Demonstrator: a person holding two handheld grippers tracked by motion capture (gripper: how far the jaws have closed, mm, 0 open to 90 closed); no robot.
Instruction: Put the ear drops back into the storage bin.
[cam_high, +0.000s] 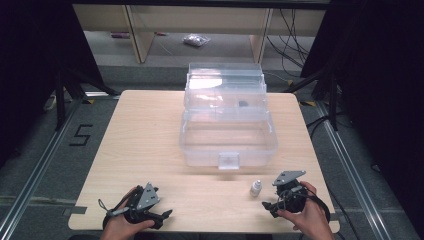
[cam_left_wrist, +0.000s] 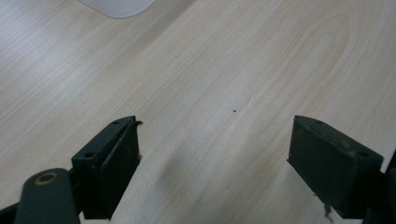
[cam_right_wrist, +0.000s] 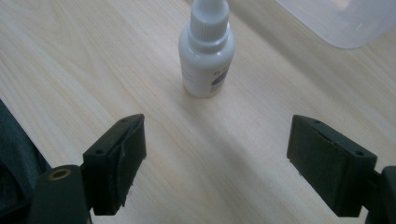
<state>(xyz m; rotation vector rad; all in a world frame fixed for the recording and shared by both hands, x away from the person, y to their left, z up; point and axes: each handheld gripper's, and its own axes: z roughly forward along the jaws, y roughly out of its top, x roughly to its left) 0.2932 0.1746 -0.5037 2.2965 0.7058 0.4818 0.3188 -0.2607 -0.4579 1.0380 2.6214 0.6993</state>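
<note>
A small white dropper bottle stands upright on the wooden table, just in front of a clear plastic box. In the right gripper view the bottle stands a little beyond my right gripper, whose jaws are wide apart with nothing between them. That right gripper rests low near the table's front edge, right of the bottle. My left gripper lies at the front left, and in the left gripper view it is open over bare wood.
The clear box has a stepped upper tray and a front latch; a small dark item lies inside. Black stands flank the table. A shelf frame and cables are on the floor behind.
</note>
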